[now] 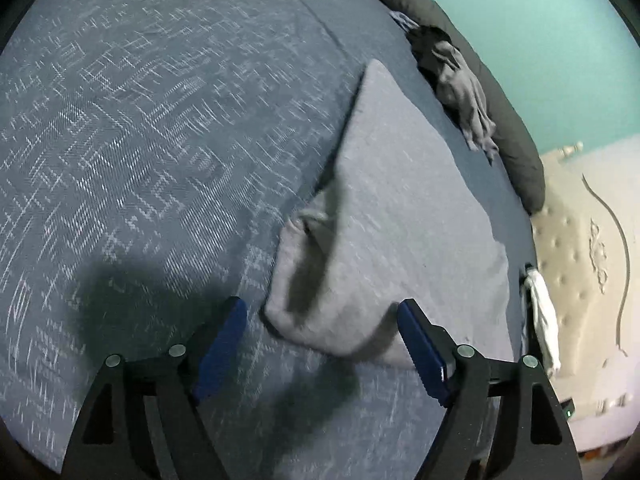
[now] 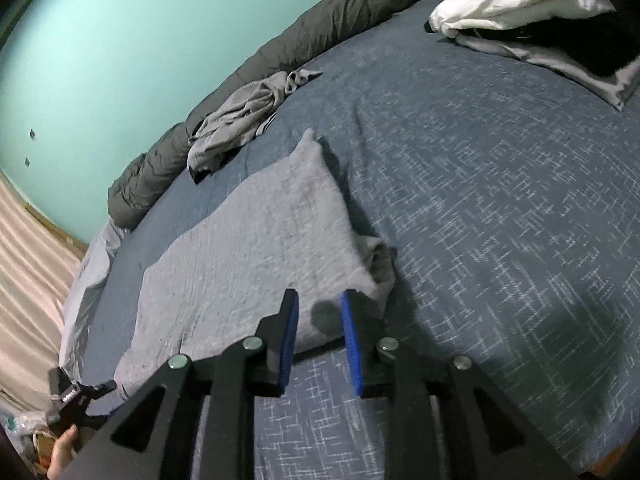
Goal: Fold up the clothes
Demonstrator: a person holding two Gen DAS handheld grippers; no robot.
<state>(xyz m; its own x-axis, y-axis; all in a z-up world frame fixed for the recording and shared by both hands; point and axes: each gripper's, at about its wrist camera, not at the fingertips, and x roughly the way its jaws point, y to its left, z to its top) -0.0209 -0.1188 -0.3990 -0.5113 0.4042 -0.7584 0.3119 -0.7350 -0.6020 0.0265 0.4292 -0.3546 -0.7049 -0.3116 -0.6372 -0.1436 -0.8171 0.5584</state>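
The bed cover [image 1: 140, 140], dark blue with a pale woven fleck, fills most of both views. Along its far edge runs a rolled dark grey duvet [image 2: 320, 20], from 9 o'clock up to 12 in the right wrist view, against a turquoise wall [image 2: 140, 40]. A cream tufted headboard [image 1: 580, 260] shows at 3 o'clock in the left wrist view.

The grey garment [image 1: 400, 220], partly folded into a flat, roughly oblong slab, lies on the cover. In the left wrist view it runs from centre toward 1 o'clock, its near corner bunched and doubled over. In the right wrist view it stretches from centre toward 8 o'clock, with a small crumpled fold at its right edge.

At 1 o'clock in the right wrist view sits a pile of folded clothes [image 2: 540, 20], white on top, black and grey beneath. A crumpled grey garment [image 2: 240, 120] lies against the duvet at 11 o'clock.

The left gripper [image 1: 322, 344] has its blue-padded jaws wide apart, holding nothing; the bunched corner of the grey garment lies just ahead, between the fingertips and nearer the right one. The right gripper [image 2: 318, 320] has its jaws parted by a narrower gap, holding nothing; the garment's near edge lies between and just beyond the tips
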